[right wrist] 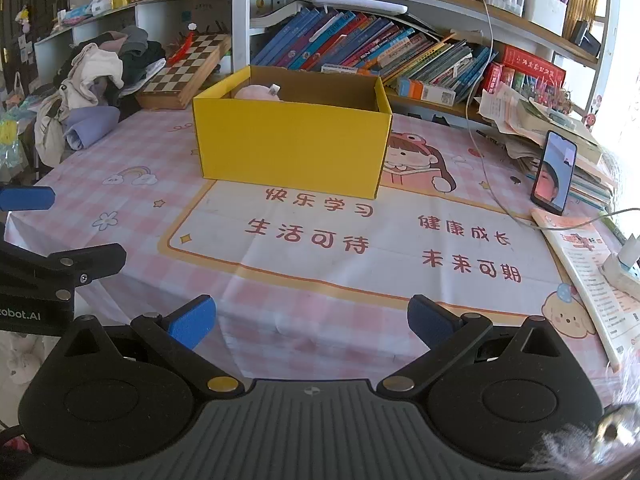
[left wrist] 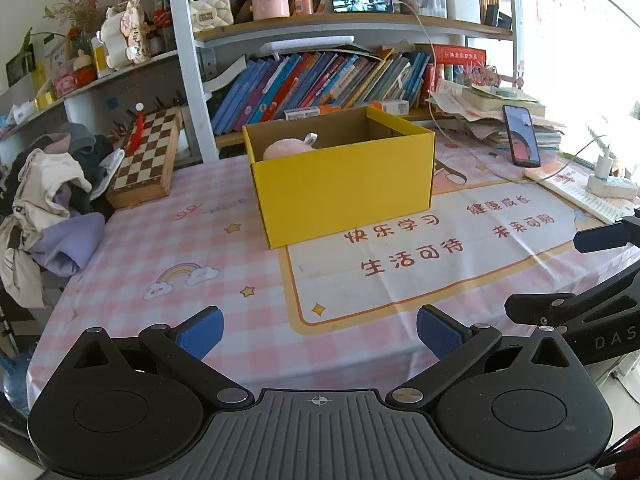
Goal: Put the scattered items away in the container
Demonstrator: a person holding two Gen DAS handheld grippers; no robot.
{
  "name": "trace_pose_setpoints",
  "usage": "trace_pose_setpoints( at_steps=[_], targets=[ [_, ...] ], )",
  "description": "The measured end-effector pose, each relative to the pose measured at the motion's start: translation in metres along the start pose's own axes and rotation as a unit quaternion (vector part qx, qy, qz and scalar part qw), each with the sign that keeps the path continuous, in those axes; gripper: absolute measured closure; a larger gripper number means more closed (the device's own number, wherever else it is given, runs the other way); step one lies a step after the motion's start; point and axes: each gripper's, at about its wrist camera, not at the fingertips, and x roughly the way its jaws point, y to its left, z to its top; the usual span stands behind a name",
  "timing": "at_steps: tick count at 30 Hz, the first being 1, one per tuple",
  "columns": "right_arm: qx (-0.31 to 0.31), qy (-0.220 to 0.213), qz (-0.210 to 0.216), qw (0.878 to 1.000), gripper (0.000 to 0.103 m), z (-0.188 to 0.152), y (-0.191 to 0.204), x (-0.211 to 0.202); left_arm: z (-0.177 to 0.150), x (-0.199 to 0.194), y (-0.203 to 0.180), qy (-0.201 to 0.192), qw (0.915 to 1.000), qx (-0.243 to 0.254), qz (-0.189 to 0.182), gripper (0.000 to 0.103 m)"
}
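Nearest, the left gripper (left wrist: 320, 332) and the right gripper (right wrist: 312, 322) both hang with blue pads spread wide, holding nothing. Beyond them the pink checked tablecloth (right wrist: 304, 300) shows no loose items in reach. Farther back stands the yellow cardboard box (left wrist: 340, 184), a pink plush toy (left wrist: 286, 149) already inside (its tag peeking up). The tidying looks essentially finished.
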Motion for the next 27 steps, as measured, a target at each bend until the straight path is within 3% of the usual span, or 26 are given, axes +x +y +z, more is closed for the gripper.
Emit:
trace_pose_setpoints(
  at_steps=[27],
  targets=[
    [-0.001, 0.002, 0.009, 1.0, 0.0, 0.002, -0.014, 0.007, 0.0, 0.004, -0.004, 0.005, 0.9999, 0.001, -0.01, 0.0]
  ],
)
